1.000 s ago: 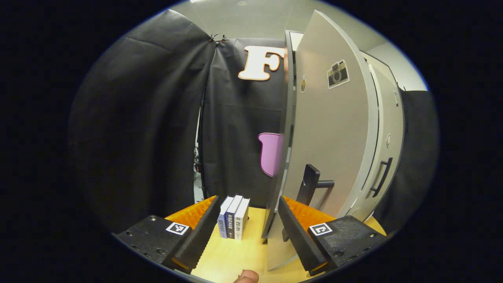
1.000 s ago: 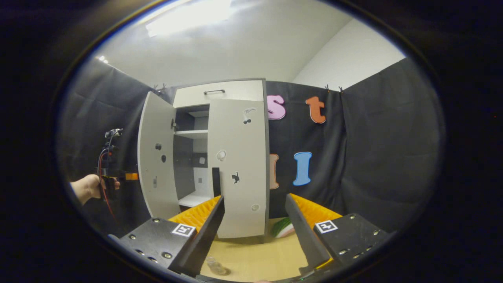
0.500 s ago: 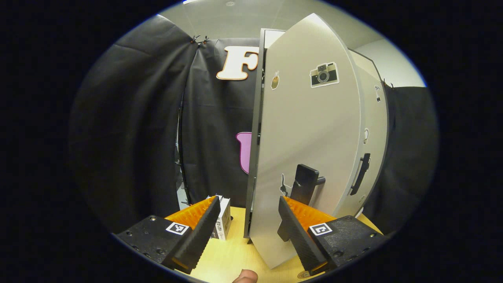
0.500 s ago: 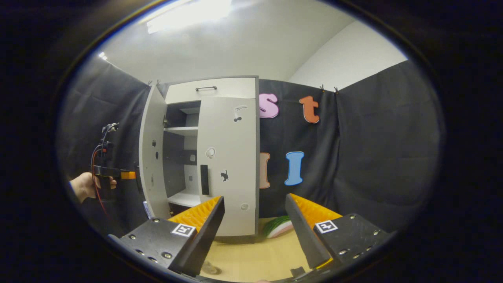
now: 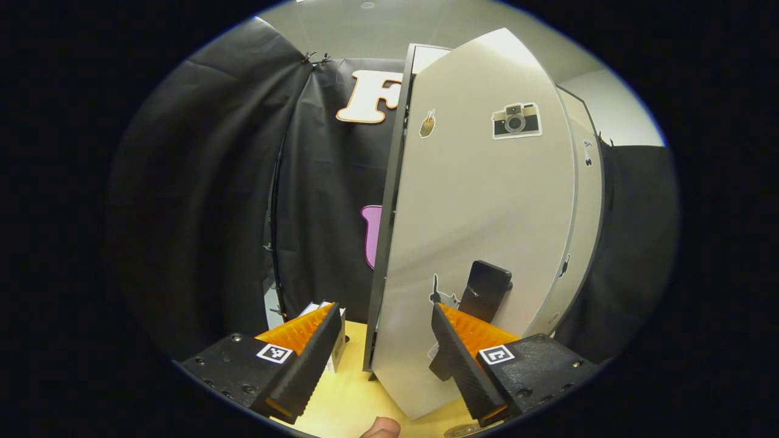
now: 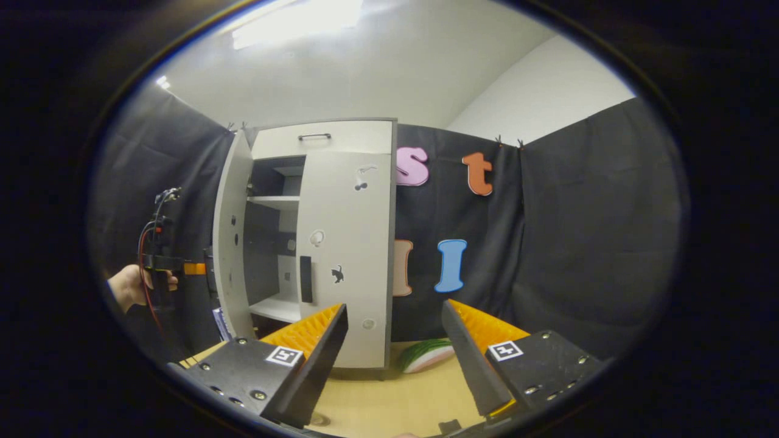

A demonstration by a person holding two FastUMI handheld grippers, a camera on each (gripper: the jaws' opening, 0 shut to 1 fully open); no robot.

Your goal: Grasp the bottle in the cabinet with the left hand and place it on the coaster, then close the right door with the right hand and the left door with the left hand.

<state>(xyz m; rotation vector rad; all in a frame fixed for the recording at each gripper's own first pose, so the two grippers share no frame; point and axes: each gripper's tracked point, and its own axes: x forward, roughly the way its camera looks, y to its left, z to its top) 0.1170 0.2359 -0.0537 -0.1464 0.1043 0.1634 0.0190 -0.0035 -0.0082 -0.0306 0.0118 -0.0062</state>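
Fingers of the left hand-held gripper [image 5: 383,359] stand apart against the half-open left door [image 5: 481,219] (right door [image 6: 347,255] closed); the right hand-held gripper [image 6: 395,359] gapes over the desk [image 6: 395,401].

Cabinet [image 6: 341,243] pale grey; tabletop [image 6: 401,401] light wood.

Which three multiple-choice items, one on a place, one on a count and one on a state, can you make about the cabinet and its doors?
1. Where does the watermelon slice lie?
A. on the tabletop right of the cabinet
B. on a shelf
C. in a gripper

2. How many cabinet doors are shut?
A. none
B. one
C. two

3. The left door is
A. fully shut
B. partly open
C. removed

Answers: 1 A, it rests beside the cabinet base. 2 B, the right door lies flush. 3 B, the right gripper view shows shelves behind it.
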